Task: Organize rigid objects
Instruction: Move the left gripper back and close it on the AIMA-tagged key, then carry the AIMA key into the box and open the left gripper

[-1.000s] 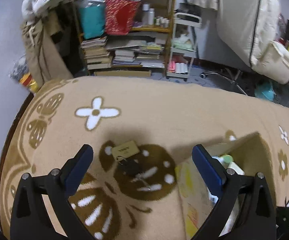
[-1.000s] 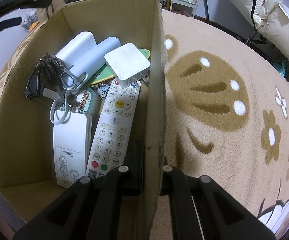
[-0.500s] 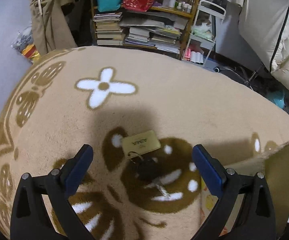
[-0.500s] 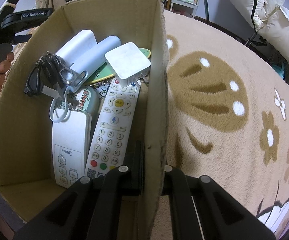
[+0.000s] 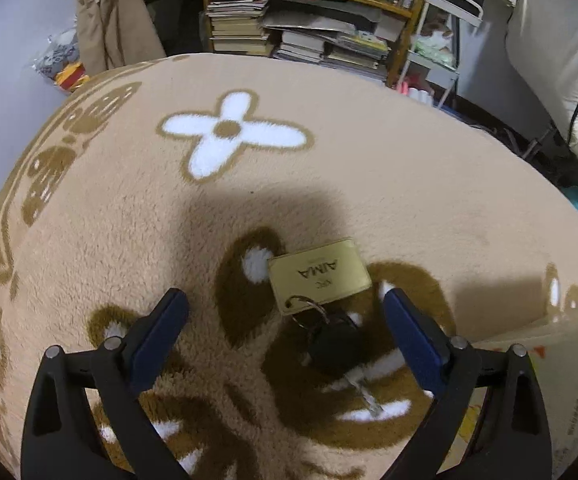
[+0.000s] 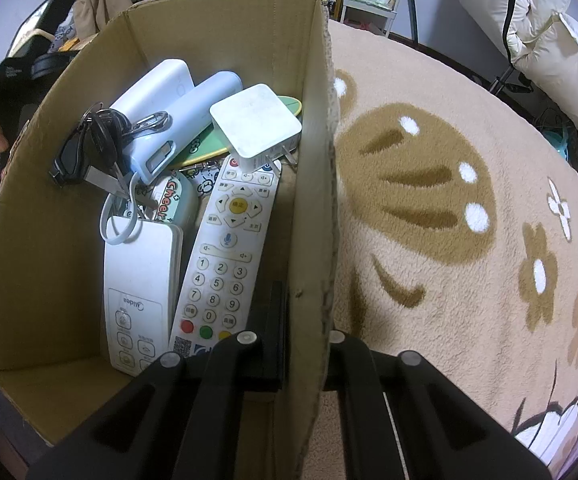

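Left wrist view puts the key bunch (image 5: pixel 329 320) on the blanket (image 5: pixel 369 168), between your left claw's (image 5: pixel 285 332) spread, released fingers but nearer the right one; its long axis runs tag-to-key, away from you. Your right claw (image 6: pixel 305 356) is clenched on the cardboard box (image 6: pixel 313 160) wall, the box just right of the keys.

Left claw (image 5: pixel 285 334): black frame, blue pads, silver screws; right claw (image 6: pixel 303 336): all black.
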The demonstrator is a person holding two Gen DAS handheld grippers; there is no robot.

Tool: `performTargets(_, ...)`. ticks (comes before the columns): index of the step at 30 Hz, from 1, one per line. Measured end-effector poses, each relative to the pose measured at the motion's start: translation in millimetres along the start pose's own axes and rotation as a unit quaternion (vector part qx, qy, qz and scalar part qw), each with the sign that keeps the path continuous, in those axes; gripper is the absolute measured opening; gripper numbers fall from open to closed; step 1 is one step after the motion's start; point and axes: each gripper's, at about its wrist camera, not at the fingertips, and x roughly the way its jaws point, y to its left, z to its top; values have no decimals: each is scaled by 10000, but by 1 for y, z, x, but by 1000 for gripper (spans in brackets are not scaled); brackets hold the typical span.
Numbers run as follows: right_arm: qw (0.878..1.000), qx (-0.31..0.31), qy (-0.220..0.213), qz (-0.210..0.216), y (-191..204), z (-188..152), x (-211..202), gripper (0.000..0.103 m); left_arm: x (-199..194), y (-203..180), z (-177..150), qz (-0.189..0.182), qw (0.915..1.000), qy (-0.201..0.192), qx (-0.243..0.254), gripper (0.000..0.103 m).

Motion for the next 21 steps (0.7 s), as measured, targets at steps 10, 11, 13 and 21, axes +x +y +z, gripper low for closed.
performTargets(10, 10000, 1, 1, -1, 0, 0, 0, 6, -4, -3, -12, 534, 9972, -495, -159, 49)
performTargets(11, 10000, 4, 0, -1, 0, 0, 0, 6, -6, 0, -11, 533, 9972, -483, -196, 37)
performTargets(13, 10000, 0, 1, -2, 0, 0, 0, 6, -9, 8, -11, 519, 9971, -463, -316, 28)
performTargets(21, 10000, 7, 1, 7, 0, 0, 0, 6, -24, 18, -8, 552, 9966, -446, -409, 28)
